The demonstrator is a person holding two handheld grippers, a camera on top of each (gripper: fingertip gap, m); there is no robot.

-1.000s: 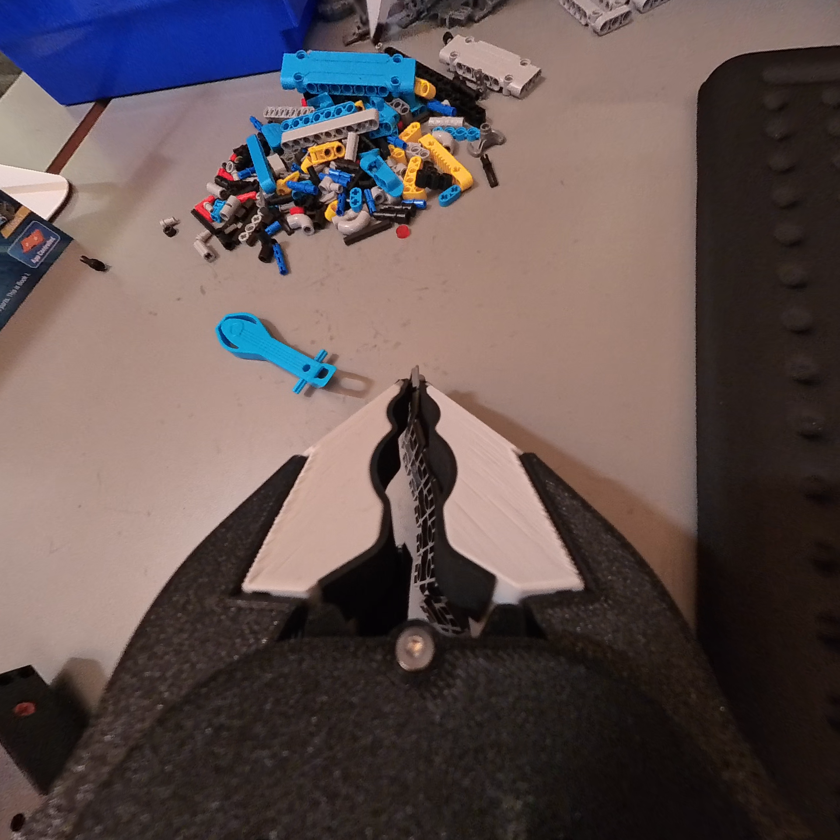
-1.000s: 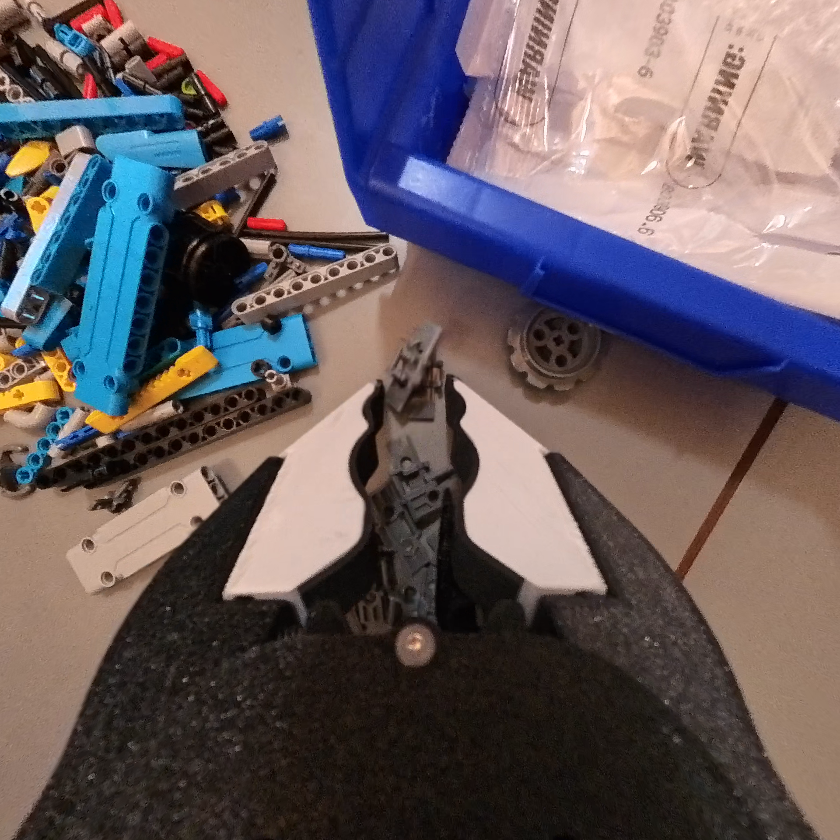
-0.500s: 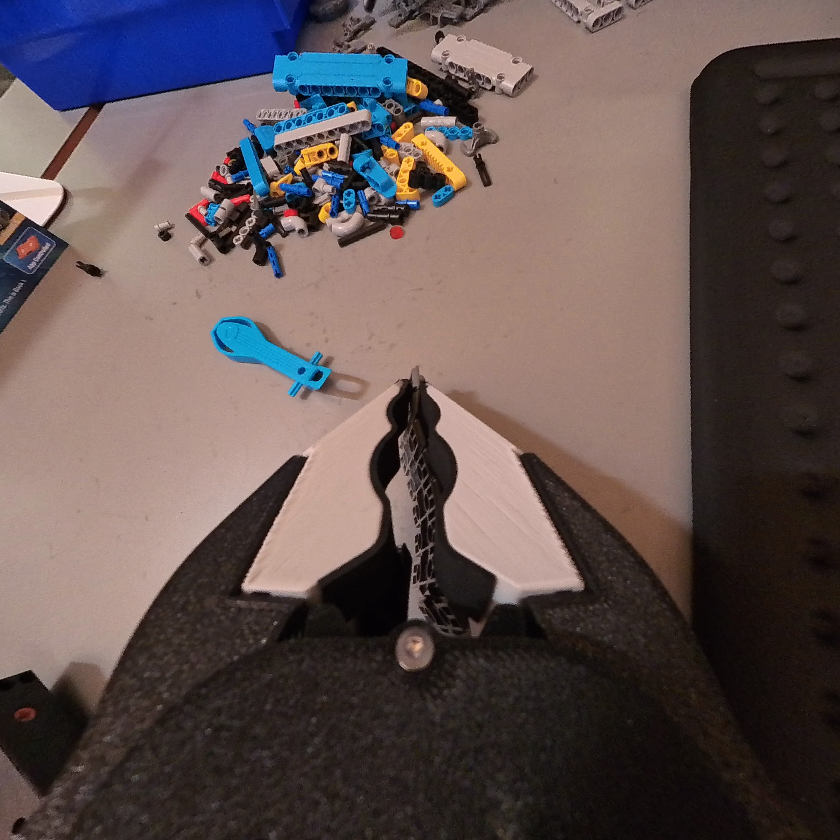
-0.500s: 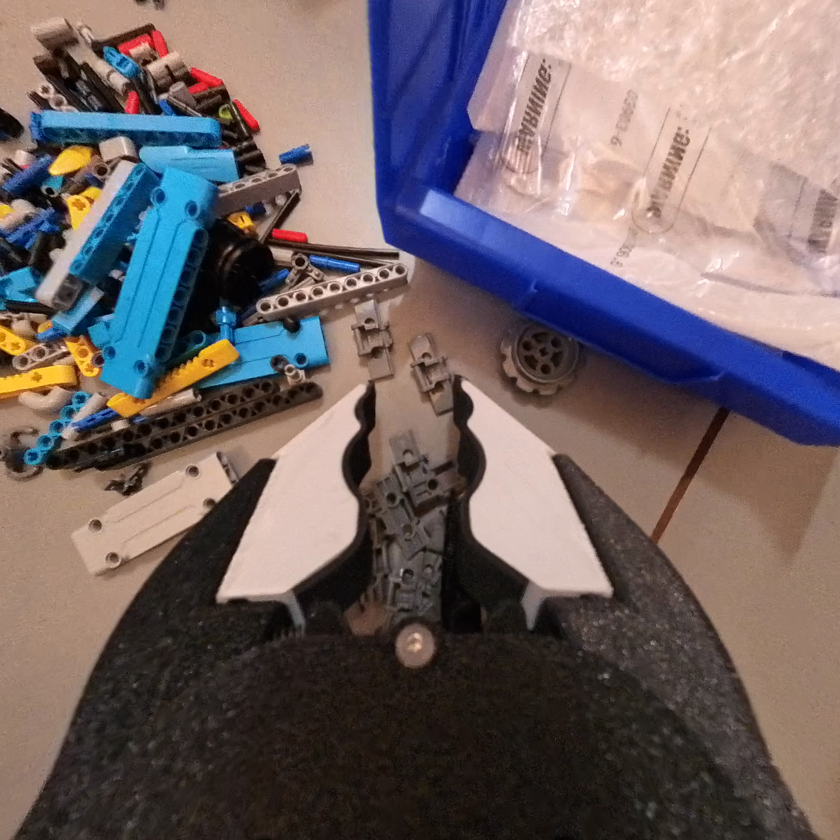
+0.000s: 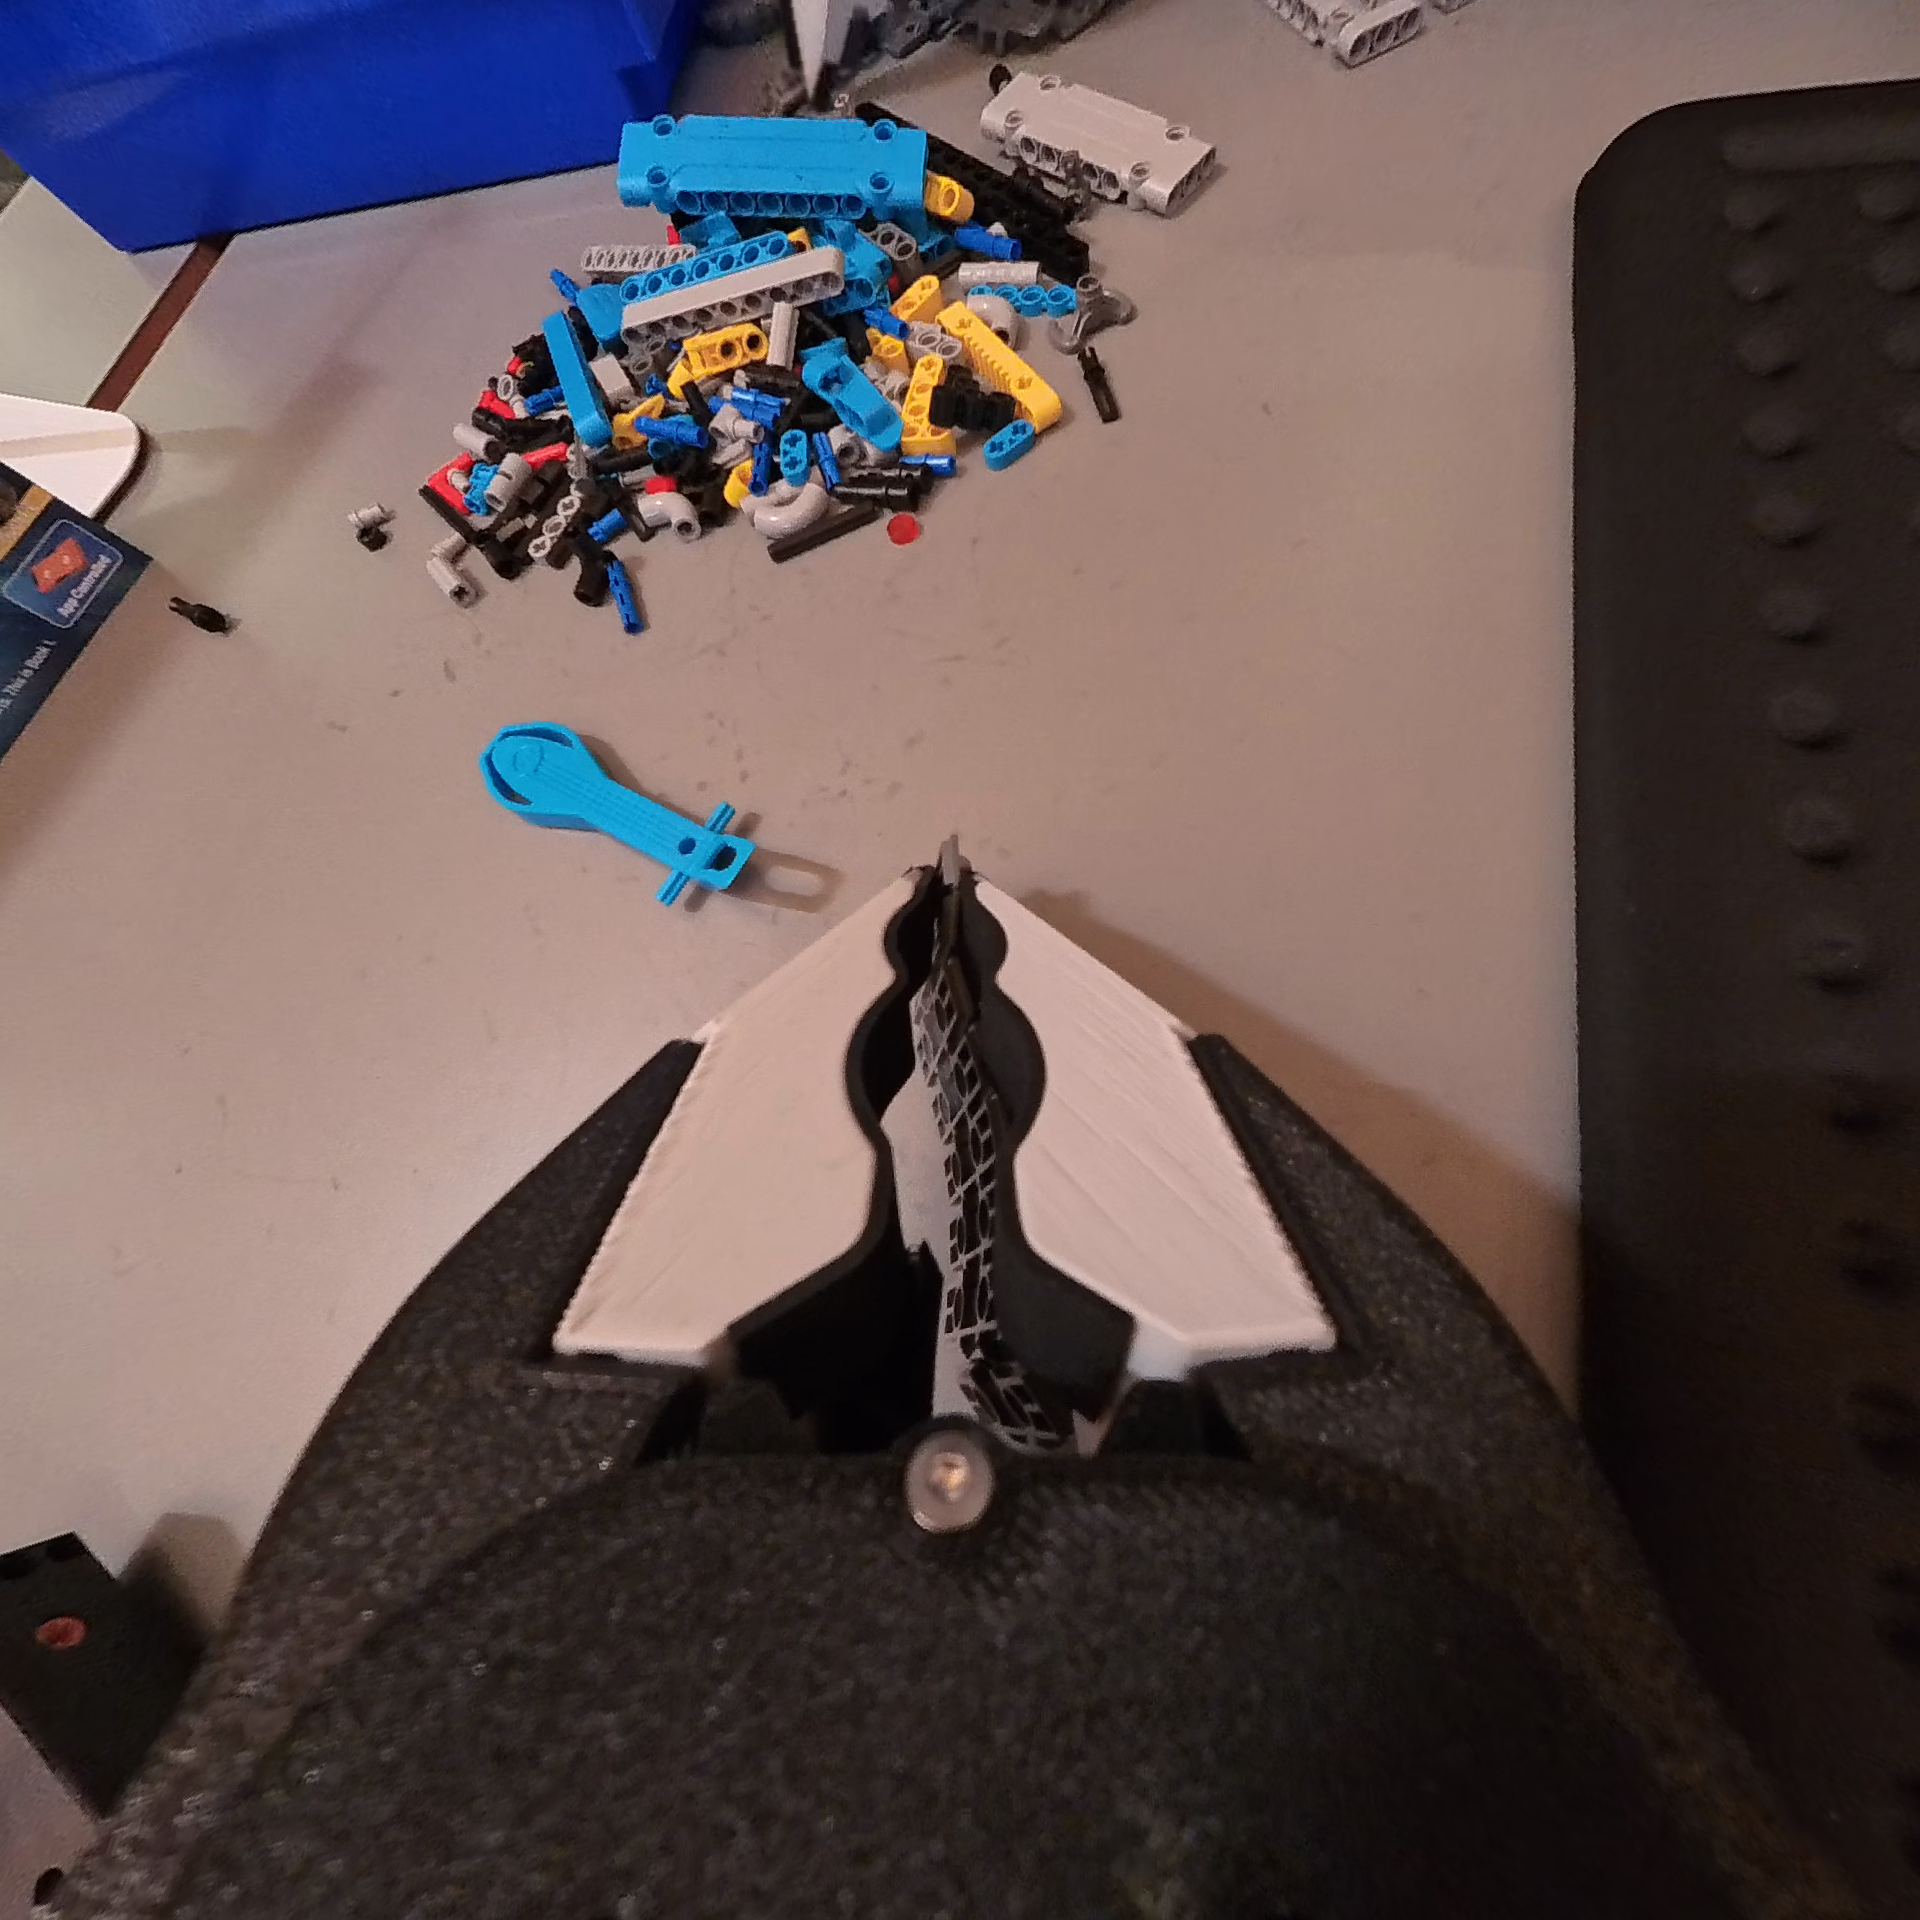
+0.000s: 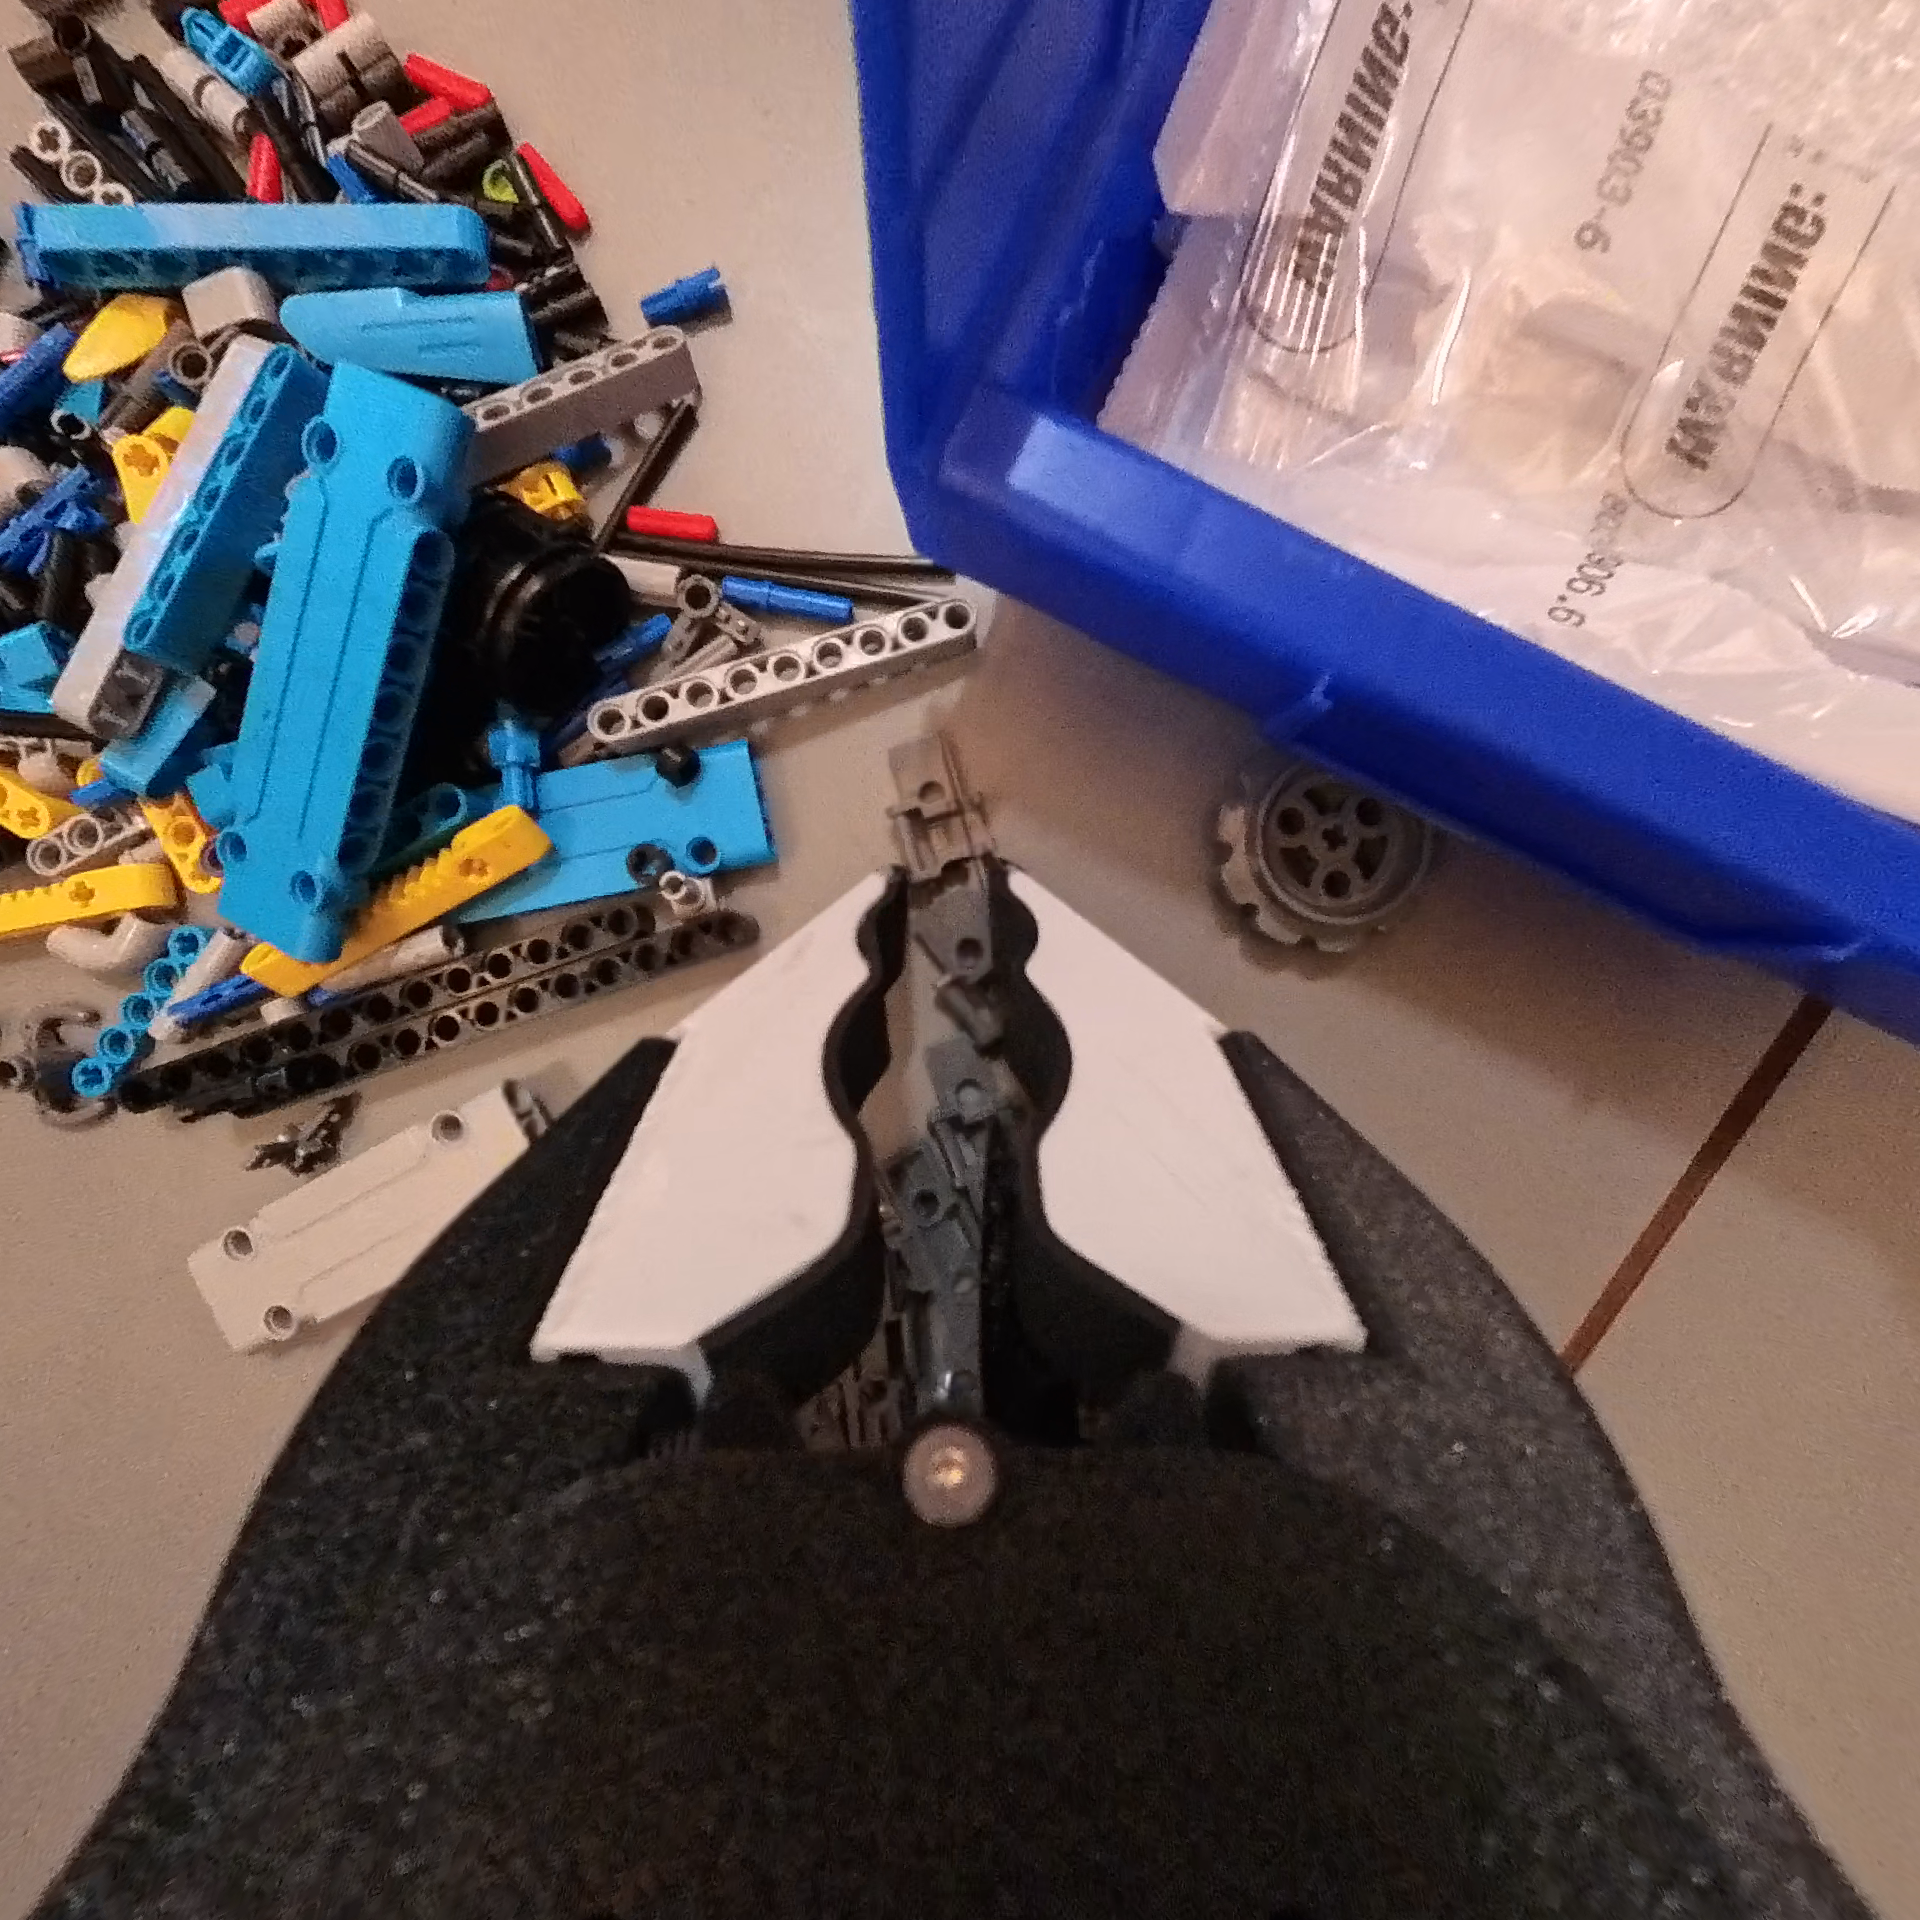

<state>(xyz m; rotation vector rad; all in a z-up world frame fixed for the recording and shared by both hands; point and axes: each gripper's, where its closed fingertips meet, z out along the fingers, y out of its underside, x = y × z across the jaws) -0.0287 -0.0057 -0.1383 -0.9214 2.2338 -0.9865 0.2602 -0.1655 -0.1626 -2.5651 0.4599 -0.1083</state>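
My left gripper [image 5: 948,878] is shut over the grey table [image 5: 1195,707], with a thin grey-and-black patterned strip [image 5: 961,1122] pinched edge-on between its fingers. A bright blue plastic tool [image 5: 613,805] lies just ahead to its left. A pile of small building parts [image 5: 769,395] lies farther ahead. My right gripper [image 6: 940,878] is shut on a chain of grey track links [image 6: 935,800]; one link pokes out past the tips. The same pile of parts [image 6: 343,644] lies to its left, and a grey gear wheel [image 6: 1320,862] to its right.
A blue bin [image 6: 1351,623] holding clear plastic bags [image 6: 1558,312] stands ahead right of the right gripper and shows in the left wrist view [image 5: 312,104]. A black studded mat [image 5: 1756,831] runs along the right. A booklet [image 5: 52,603] and a black block [image 5: 62,1642] lie at the left. There is about 35 centimeters between the tips of the two grippers. The grey gear wheel [image 6: 1320,862] lies some 6 centimeters from my right tips, 40 centimeters from my left tips.
Half a second ago the right gripper was open with grey links lying on the table; now it is shut on a link again and sits closer to the bin. The left gripper has barely moved.
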